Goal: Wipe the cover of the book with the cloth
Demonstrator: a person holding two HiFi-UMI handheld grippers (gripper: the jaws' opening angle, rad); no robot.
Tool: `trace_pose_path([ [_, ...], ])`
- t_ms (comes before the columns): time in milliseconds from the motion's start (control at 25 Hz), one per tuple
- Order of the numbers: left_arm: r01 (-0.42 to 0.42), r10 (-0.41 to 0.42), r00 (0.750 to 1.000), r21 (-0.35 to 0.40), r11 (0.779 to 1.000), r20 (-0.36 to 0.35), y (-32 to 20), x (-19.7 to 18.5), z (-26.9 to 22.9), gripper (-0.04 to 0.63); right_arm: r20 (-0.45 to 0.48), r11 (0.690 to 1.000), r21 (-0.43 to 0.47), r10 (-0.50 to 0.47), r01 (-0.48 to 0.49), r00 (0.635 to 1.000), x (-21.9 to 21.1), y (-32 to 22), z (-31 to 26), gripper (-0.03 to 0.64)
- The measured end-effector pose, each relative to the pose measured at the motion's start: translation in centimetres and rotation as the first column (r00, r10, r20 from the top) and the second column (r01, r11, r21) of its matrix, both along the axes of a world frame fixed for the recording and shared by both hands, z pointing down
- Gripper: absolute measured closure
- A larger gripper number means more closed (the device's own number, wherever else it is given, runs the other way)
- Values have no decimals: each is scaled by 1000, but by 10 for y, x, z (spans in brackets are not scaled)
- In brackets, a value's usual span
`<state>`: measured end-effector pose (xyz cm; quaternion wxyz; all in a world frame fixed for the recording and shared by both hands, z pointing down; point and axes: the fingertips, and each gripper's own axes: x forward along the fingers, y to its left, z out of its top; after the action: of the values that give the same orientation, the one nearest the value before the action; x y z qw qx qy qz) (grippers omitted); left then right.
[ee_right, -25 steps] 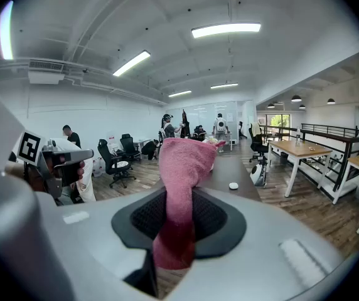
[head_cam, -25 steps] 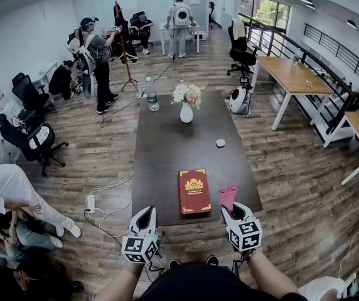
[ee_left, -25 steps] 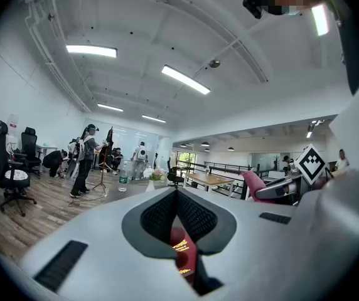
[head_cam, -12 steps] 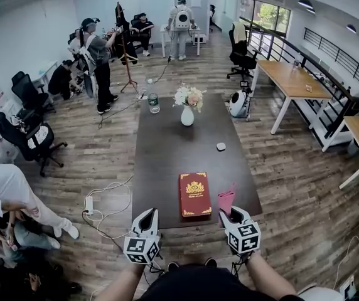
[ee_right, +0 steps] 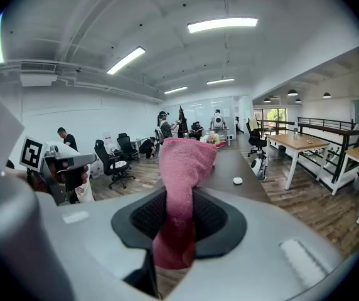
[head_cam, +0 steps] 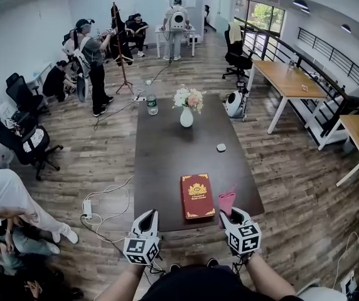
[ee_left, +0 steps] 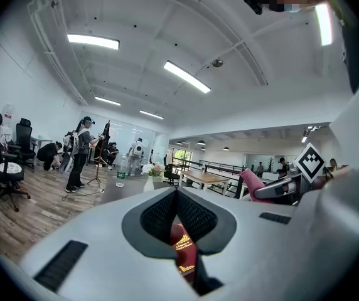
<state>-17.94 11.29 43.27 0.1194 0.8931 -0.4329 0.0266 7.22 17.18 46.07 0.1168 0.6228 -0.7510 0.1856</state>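
A red book (head_cam: 198, 195) with gold print lies flat near the front edge of the dark table (head_cam: 167, 149). My right gripper (head_cam: 231, 214) hovers at that edge just right of the book, shut on a pink cloth (head_cam: 227, 199) that sticks up from its jaws. In the right gripper view the cloth (ee_right: 179, 187) stands clamped between the pads. My left gripper (head_cam: 147, 217) hangs left of the book, off the table's front edge, jaws together with nothing in them. A slit between them shows the book (ee_left: 182, 256) in the left gripper view.
Farther along the table stand a white vase of flowers (head_cam: 187, 108), a water bottle (head_cam: 152, 104) and a small white object (head_cam: 221, 147). A power strip with cables (head_cam: 86, 207) lies on the floor at left. People and office chairs (head_cam: 29, 140) fill the left side.
Hardly anything differs. The view has shifted slightly, and the cloth in my right gripper sits a touch closer to the book's right edge. The left gripper holds its place.
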Motion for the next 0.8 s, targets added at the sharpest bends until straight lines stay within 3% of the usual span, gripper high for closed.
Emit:
trace_pose_path([
  [360, -58, 58, 998, -23, 998, -18, -16, -23, 16, 600, -29, 997, 3, 78, -78, 997, -16, -7, -2, 502],
  [800, -95, 94, 995, -48, 994, -23, -35, -26, 27, 600, -17, 996, -26, 79, -80, 997, -34, -25, 8, 502],
])
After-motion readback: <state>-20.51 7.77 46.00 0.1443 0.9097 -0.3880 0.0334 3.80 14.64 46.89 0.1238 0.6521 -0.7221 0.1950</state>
